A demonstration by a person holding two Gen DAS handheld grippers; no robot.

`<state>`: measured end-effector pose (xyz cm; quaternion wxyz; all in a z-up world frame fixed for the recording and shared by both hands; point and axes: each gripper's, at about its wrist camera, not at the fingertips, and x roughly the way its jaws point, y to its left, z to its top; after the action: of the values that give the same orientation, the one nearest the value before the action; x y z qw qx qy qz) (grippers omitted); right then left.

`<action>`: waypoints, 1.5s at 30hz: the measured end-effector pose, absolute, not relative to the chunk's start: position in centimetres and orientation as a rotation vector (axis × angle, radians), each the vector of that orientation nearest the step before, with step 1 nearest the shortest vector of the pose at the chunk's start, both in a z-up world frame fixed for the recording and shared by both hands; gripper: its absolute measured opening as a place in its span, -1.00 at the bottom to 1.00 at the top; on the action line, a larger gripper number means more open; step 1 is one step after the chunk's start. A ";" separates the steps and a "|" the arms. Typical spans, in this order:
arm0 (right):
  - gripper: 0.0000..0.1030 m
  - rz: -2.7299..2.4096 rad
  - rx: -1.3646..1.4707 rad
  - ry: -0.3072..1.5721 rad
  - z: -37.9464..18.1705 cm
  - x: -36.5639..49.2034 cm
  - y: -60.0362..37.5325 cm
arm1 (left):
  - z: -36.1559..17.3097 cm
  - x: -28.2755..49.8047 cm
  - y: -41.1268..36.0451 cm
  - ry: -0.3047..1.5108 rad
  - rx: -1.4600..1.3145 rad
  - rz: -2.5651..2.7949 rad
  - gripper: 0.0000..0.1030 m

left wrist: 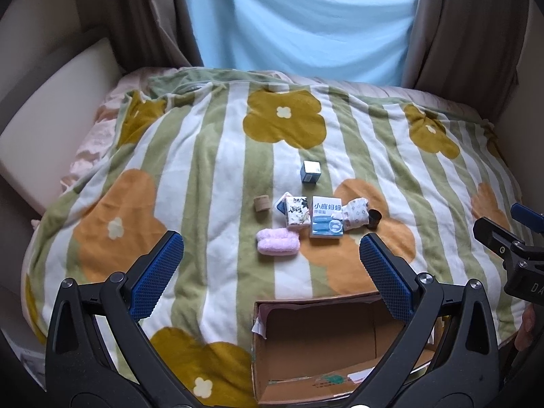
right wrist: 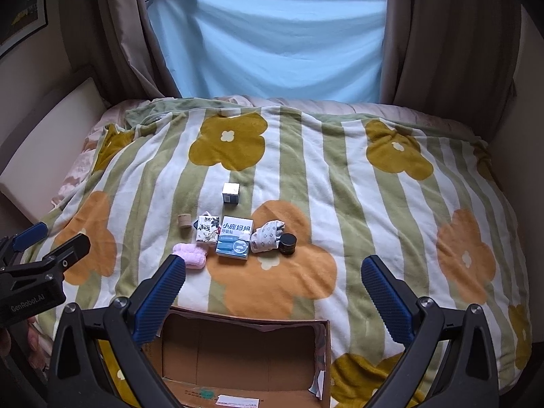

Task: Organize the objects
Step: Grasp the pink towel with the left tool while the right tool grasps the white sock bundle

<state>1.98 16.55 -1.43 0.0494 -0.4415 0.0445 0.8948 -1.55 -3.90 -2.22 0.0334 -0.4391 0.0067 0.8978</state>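
Small objects lie clustered mid-bed: a pink fluffy cloth point(left wrist: 278, 240) point(right wrist: 190, 254), a tissue pack point(left wrist: 298, 212) point(right wrist: 207, 228), a blue-white box point(left wrist: 326, 216) point(right wrist: 235, 236), a patterned rolled cloth point(left wrist: 355, 214) point(right wrist: 267, 236), a black jar point(left wrist: 374, 219) point(right wrist: 287, 243), a tan round tin point(left wrist: 262, 203) point(right wrist: 184, 220) and a small silver-blue box point(left wrist: 311, 171) point(right wrist: 231, 192). An open cardboard box point(left wrist: 316, 346) point(right wrist: 238, 357) sits at the near edge. My left gripper point(left wrist: 270, 272) and right gripper point(right wrist: 273, 292) are open and empty, above the box, short of the objects.
The flowered striped blanket point(left wrist: 217, 156) covers the bed. A cream headboard pad point(left wrist: 51, 129) lines the left side. A blue sheet point(right wrist: 272, 40) and brown curtains hang behind. The right gripper shows at the right edge of the left wrist view point(left wrist: 516, 241).
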 end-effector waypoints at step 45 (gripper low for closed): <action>0.64 2.908 -1.949 -0.974 -28.6 -17.3 16.3 | -31.3 -16.2 -1.2 0.497 -1.443 2.091 0.82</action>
<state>-17.32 16.29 -28.56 -0.2438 -0.5203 -0.2600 0.7761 -16.25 -1.18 -31.34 0.2732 -0.5362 0.1847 0.7770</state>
